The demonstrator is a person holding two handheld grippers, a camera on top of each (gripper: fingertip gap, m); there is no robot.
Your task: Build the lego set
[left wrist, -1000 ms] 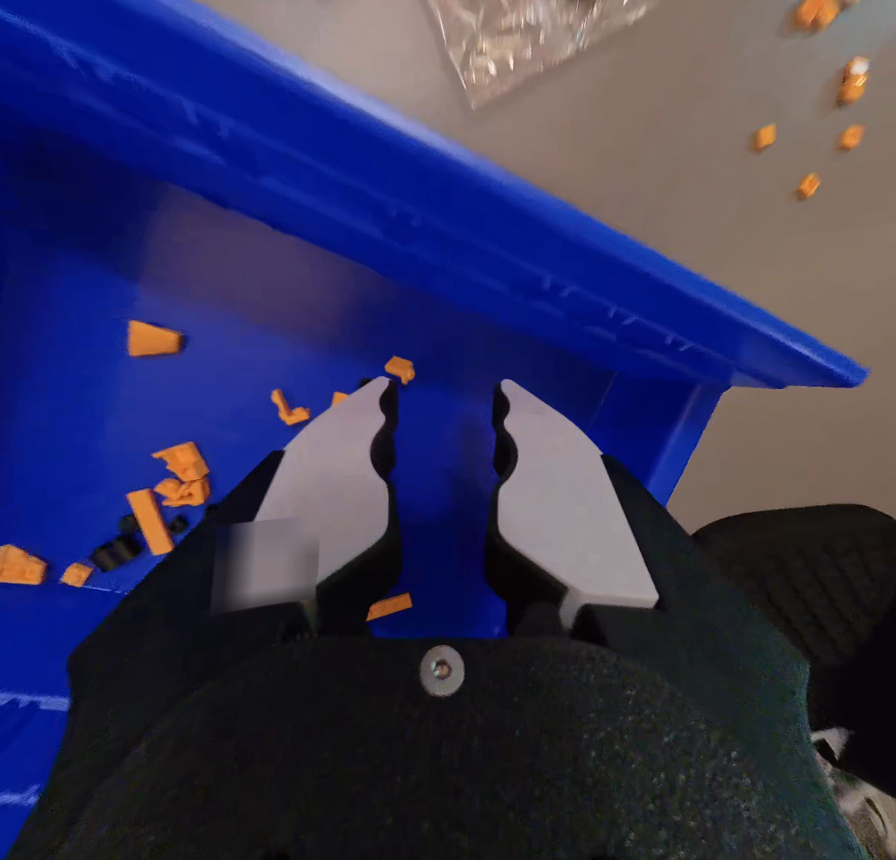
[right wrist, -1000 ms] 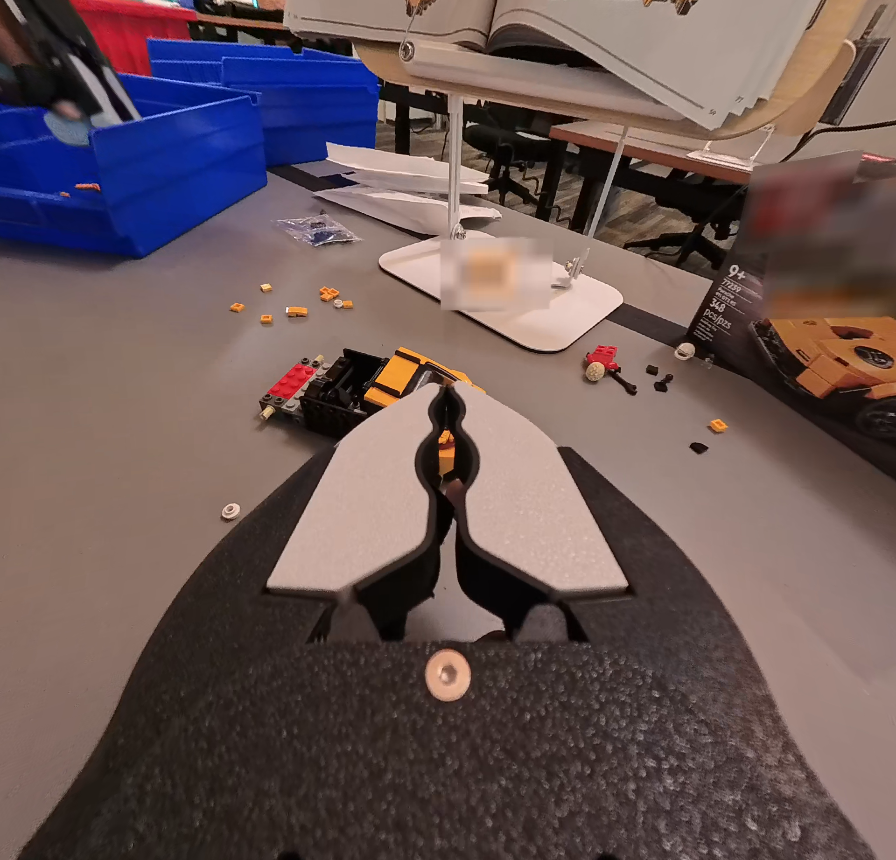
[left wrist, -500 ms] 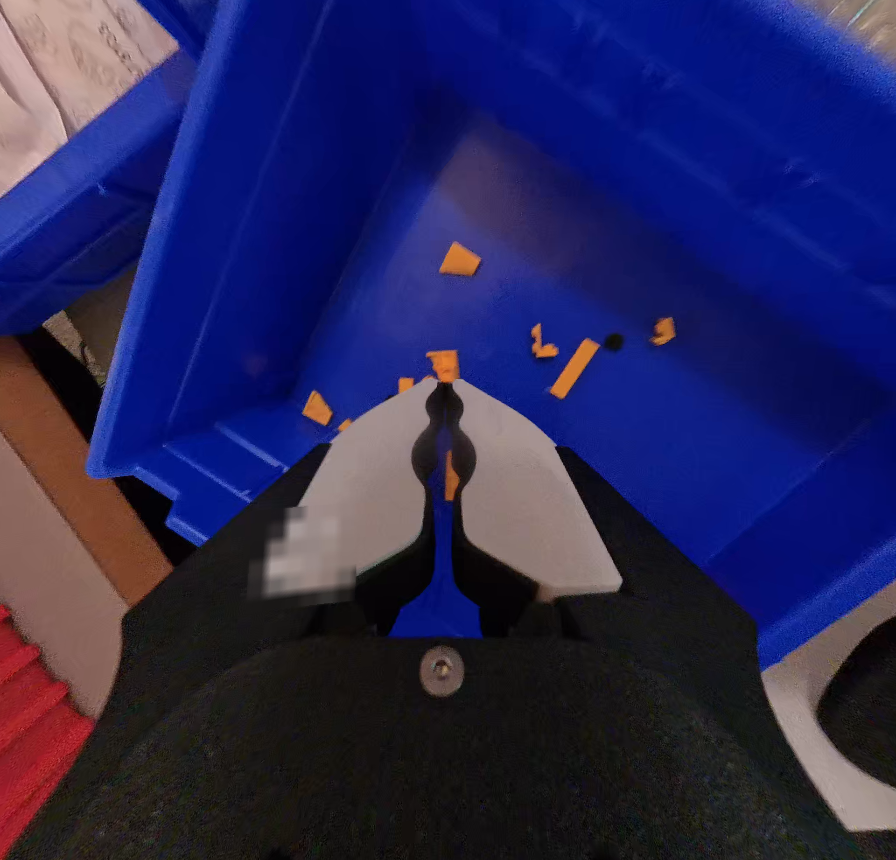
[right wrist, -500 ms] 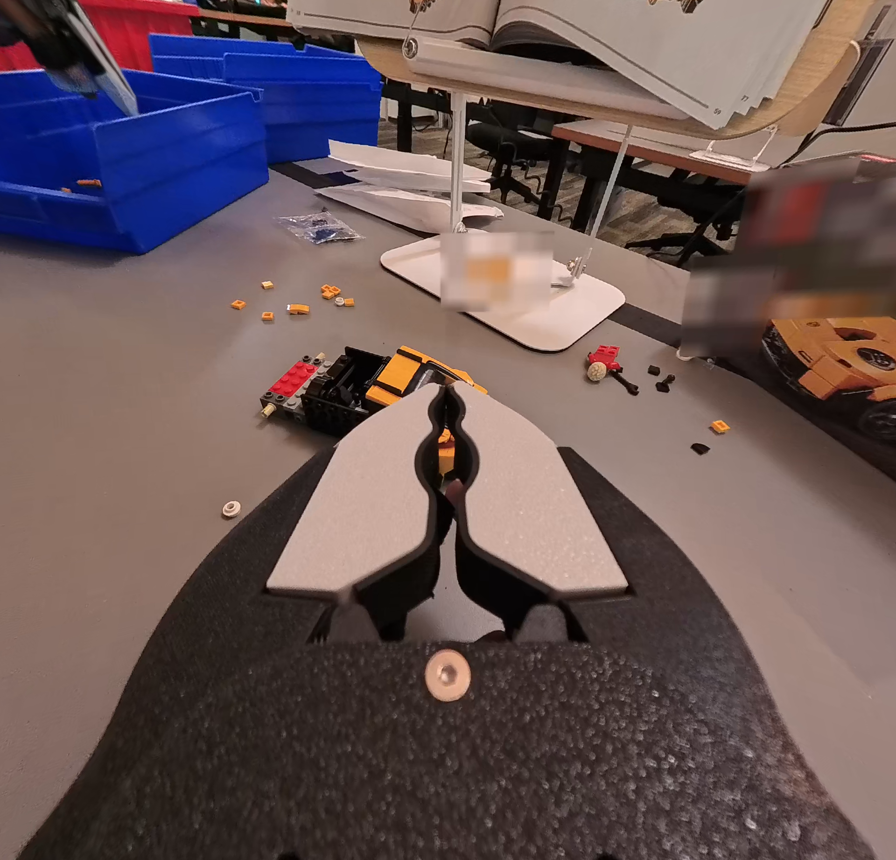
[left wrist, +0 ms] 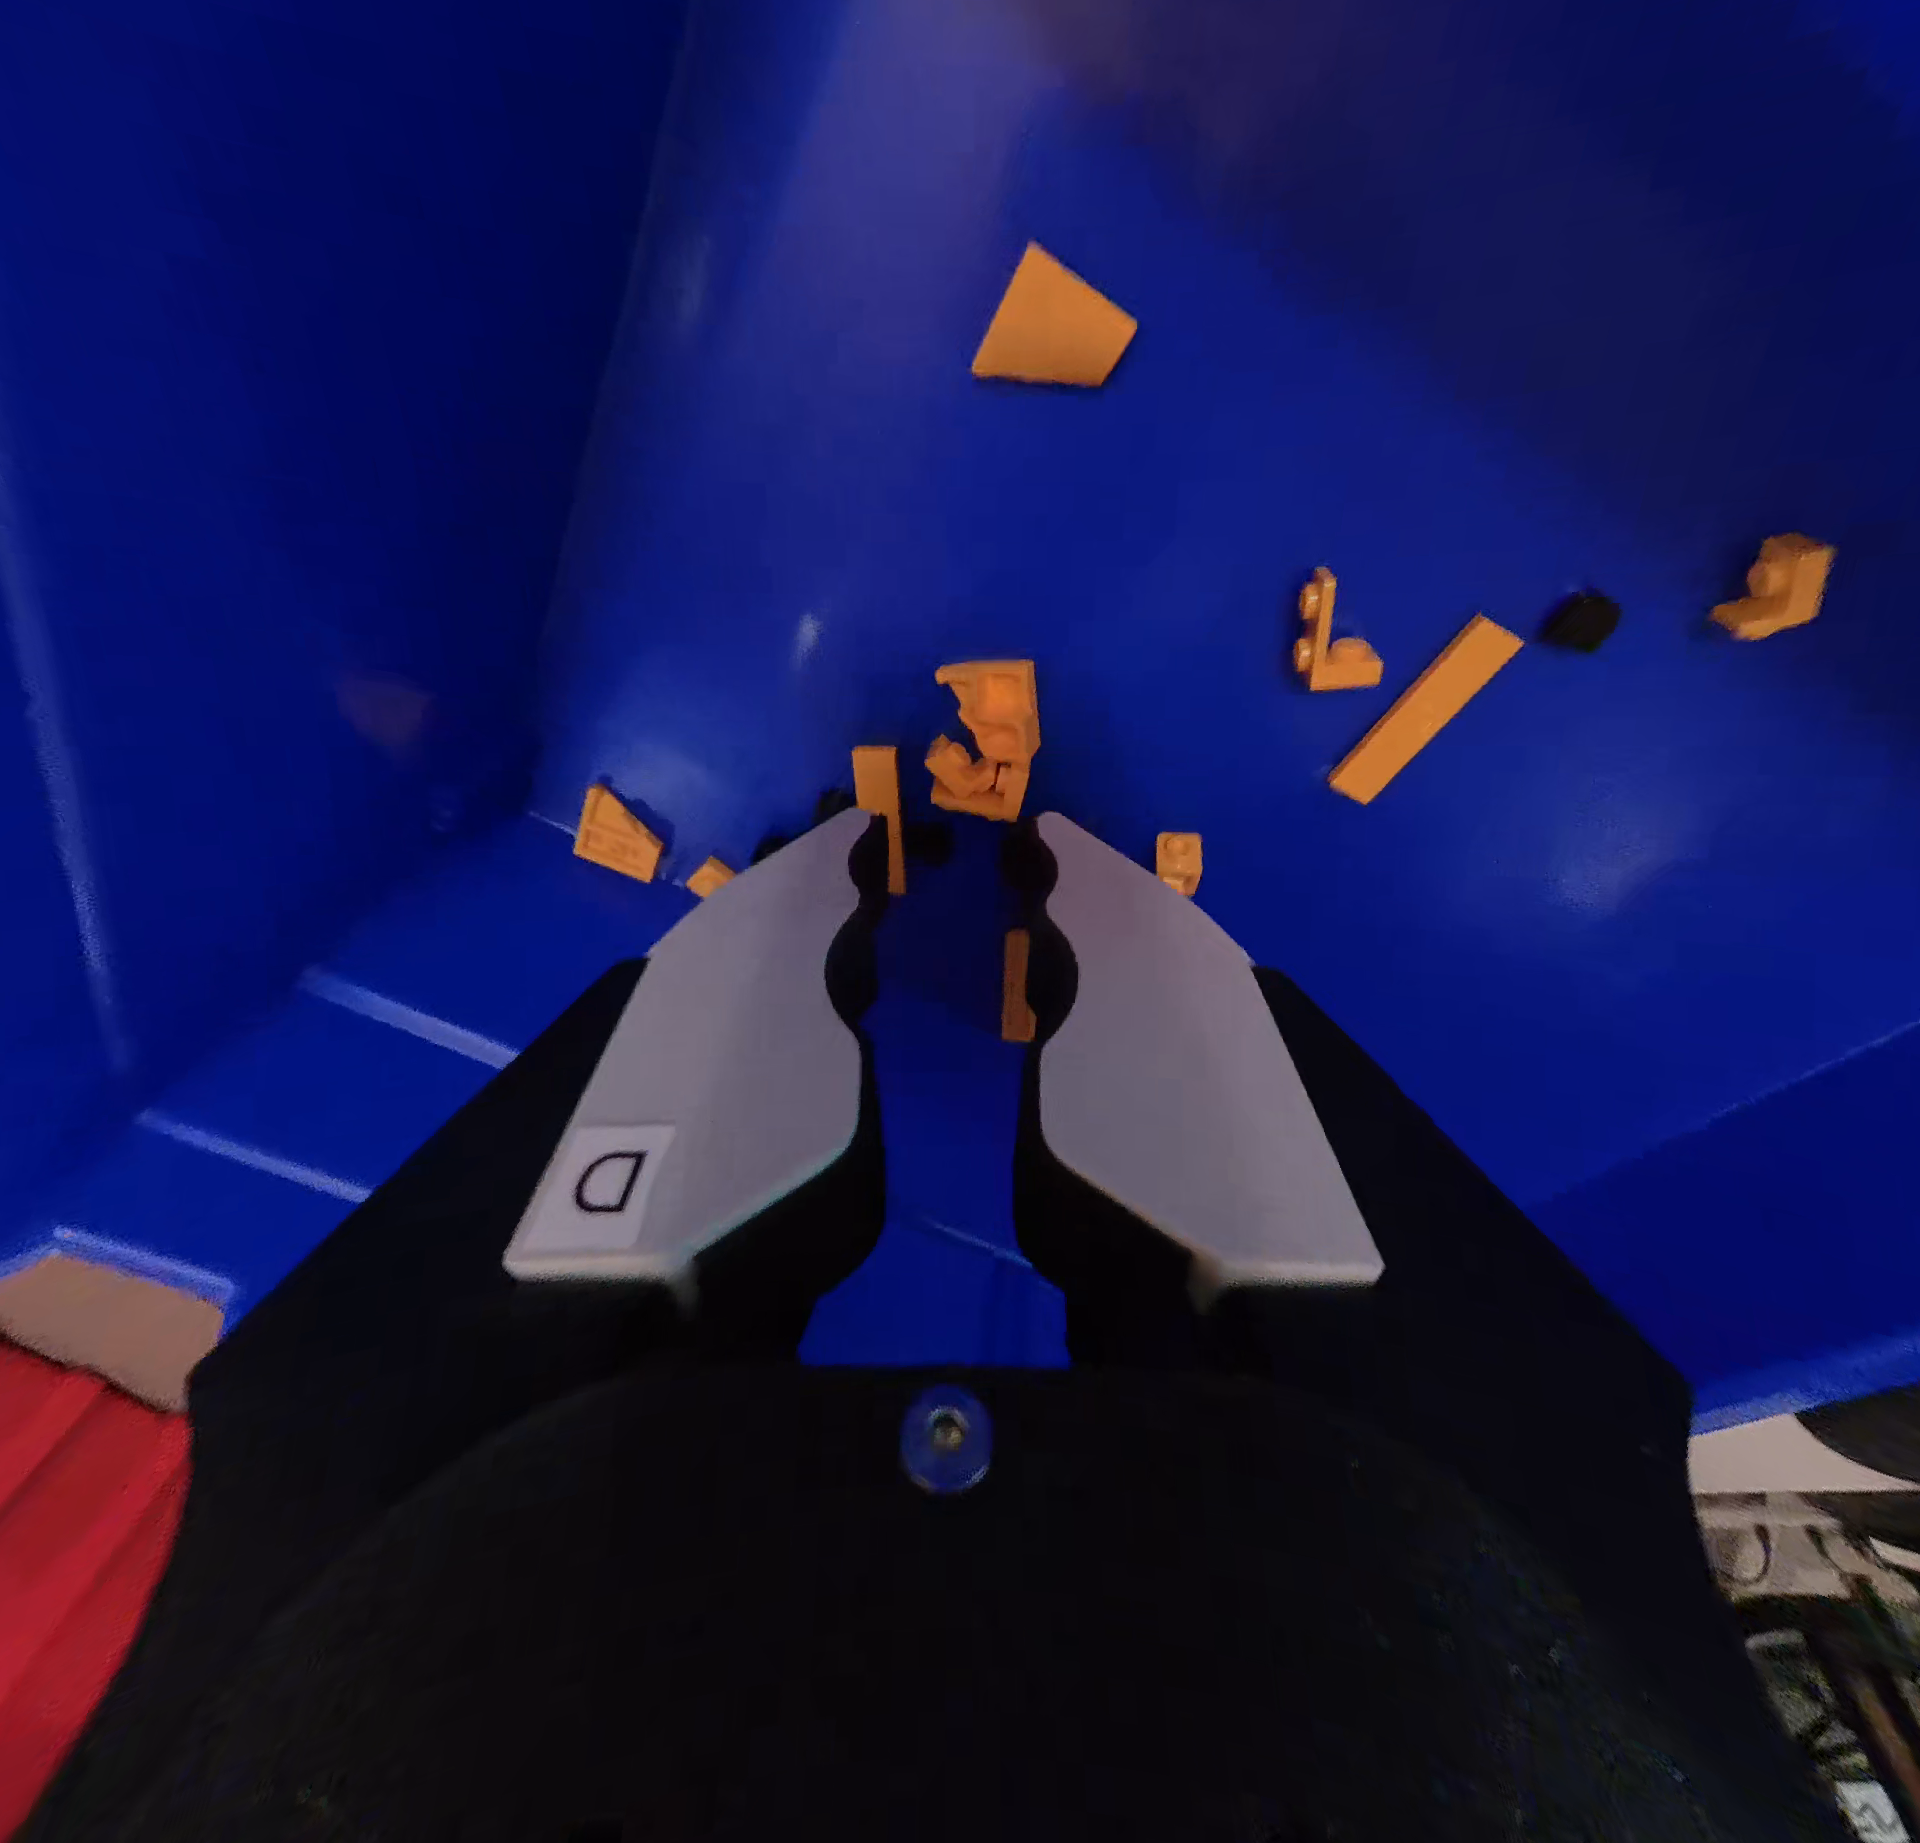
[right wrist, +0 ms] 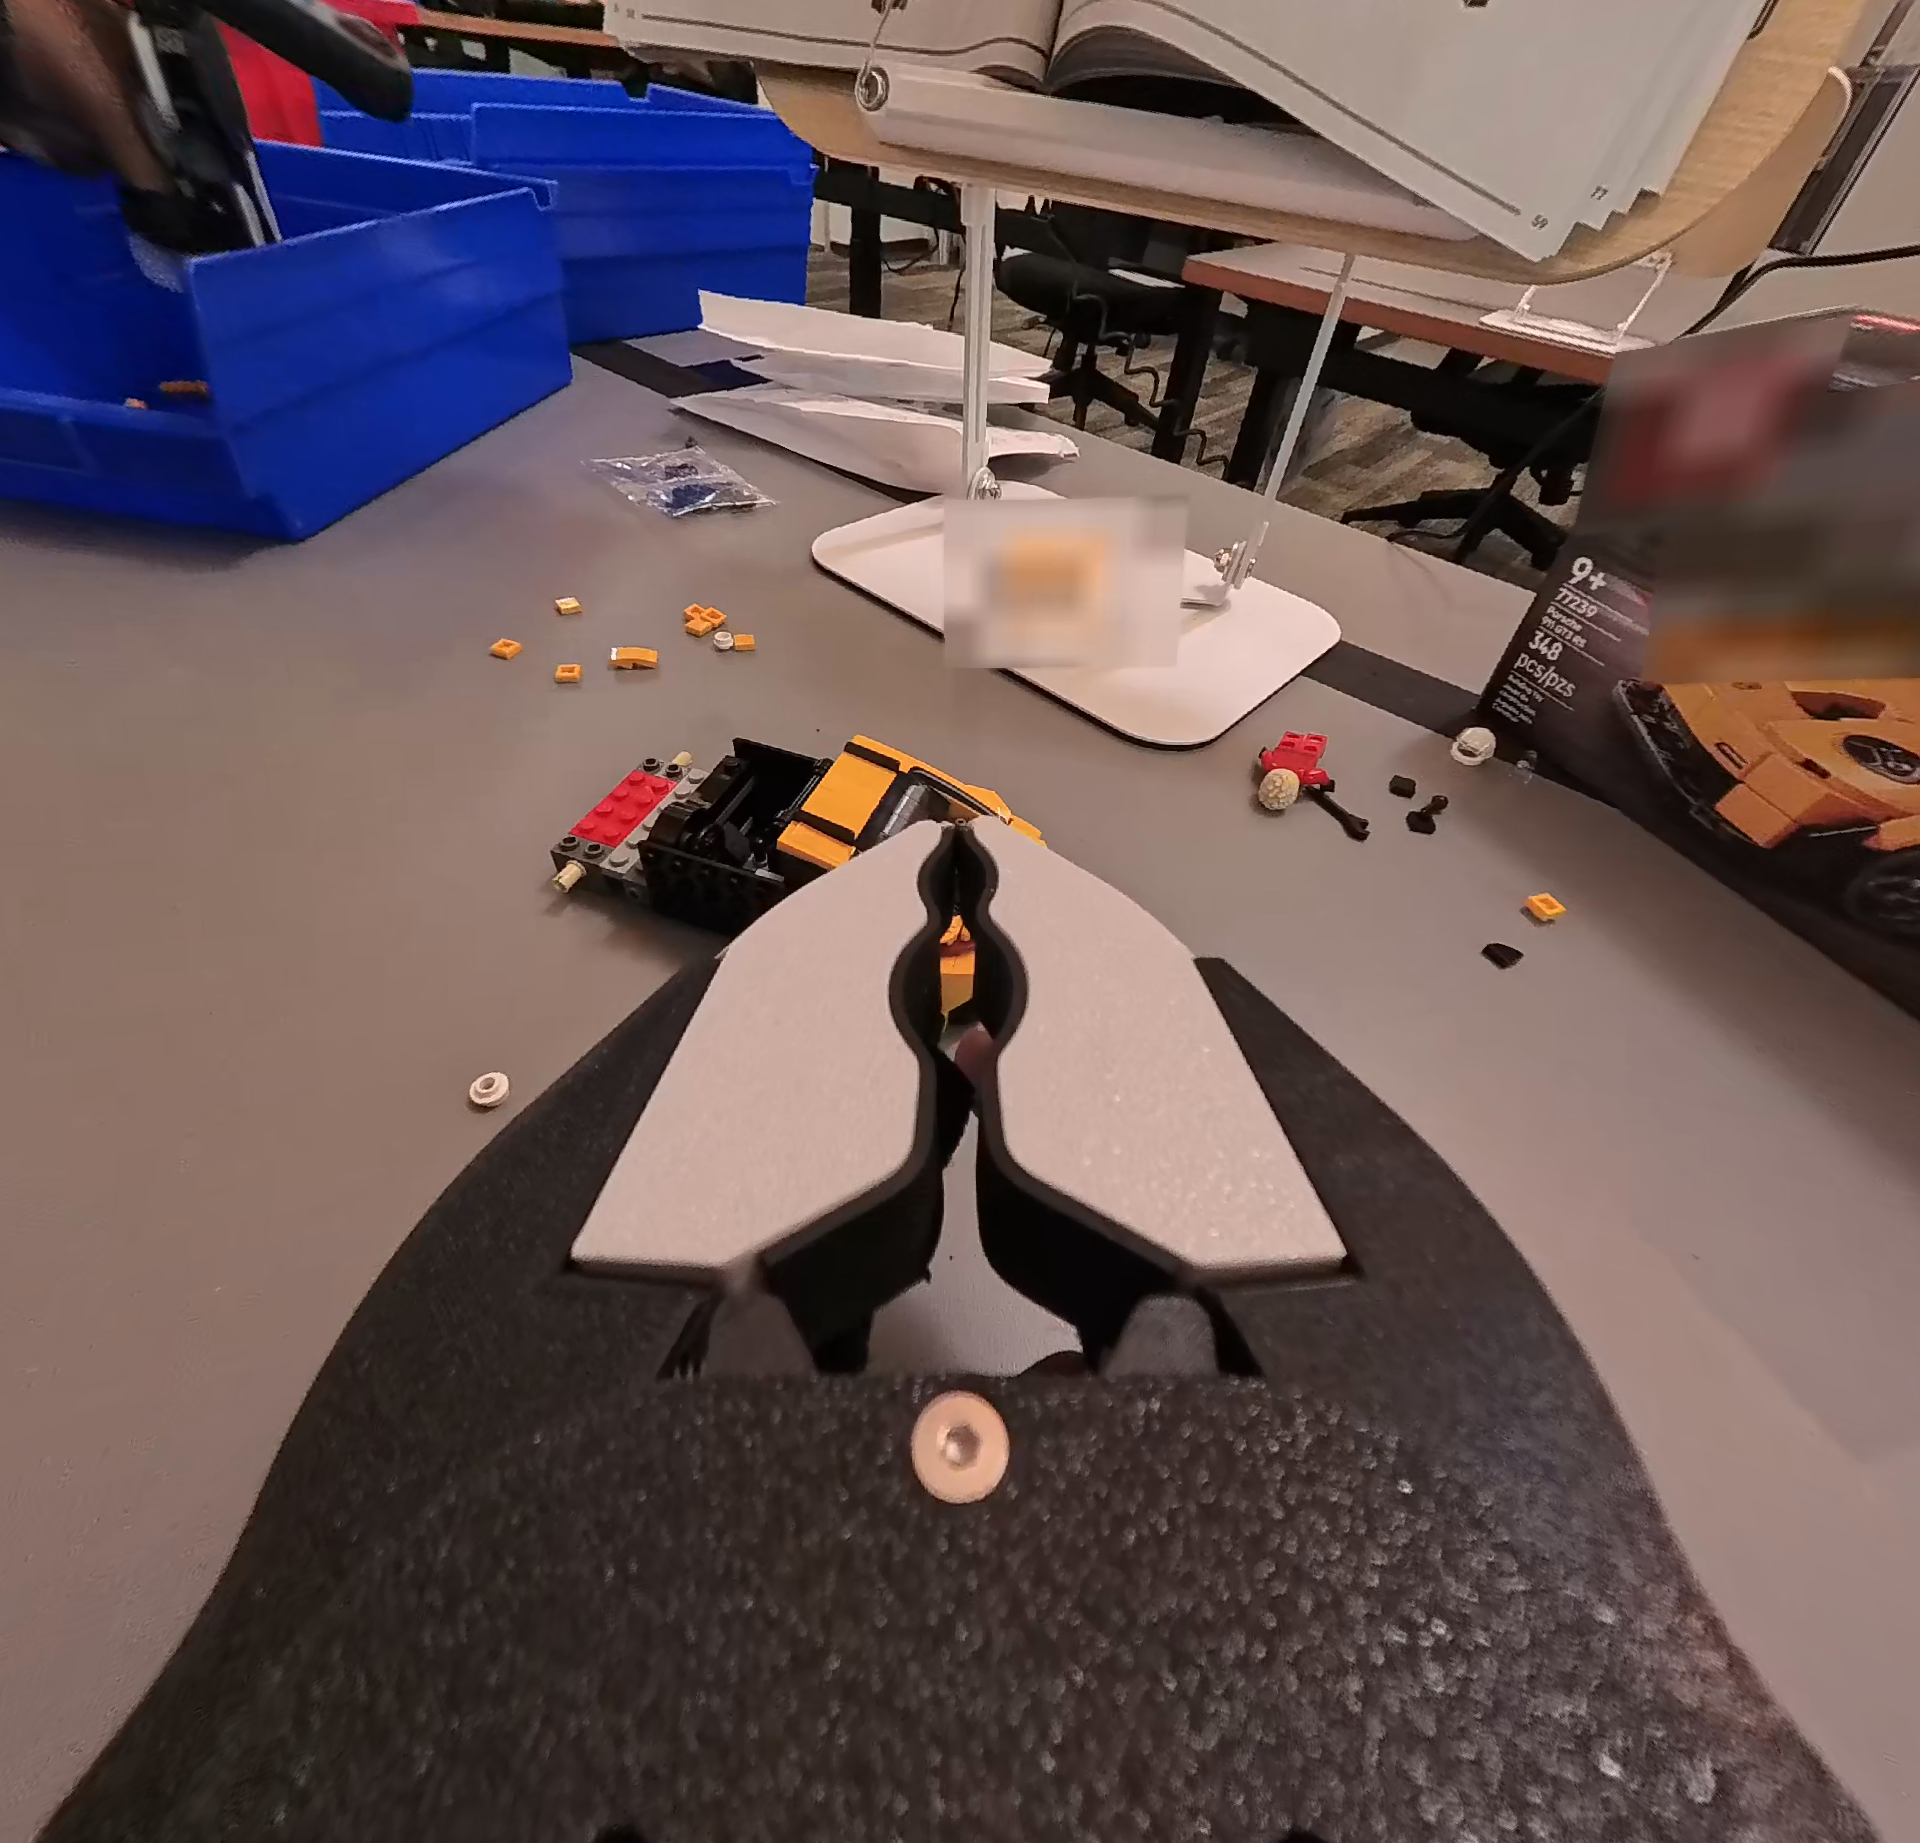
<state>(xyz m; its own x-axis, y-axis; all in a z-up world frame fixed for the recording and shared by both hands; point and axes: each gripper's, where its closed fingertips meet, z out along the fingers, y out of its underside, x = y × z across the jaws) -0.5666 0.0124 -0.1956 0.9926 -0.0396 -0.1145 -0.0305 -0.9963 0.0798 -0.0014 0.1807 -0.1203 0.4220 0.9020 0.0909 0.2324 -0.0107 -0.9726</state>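
Left wrist view: left gripper (left wrist: 951, 837) inside the blue bin (left wrist: 312, 443), jaws spread, nothing pinched; orange pieces (left wrist: 982, 739) lie just beyond the tips.
Right wrist view: right gripper (right wrist: 956, 837) low over the grey bench (right wrist: 260, 858), jaws pressed together, just before the part-built toy car (right wrist: 769, 827).
Risk: thin orange strip (left wrist: 878, 817) beside one finger could be knocked aside; tiny pieces may slip from the tips.
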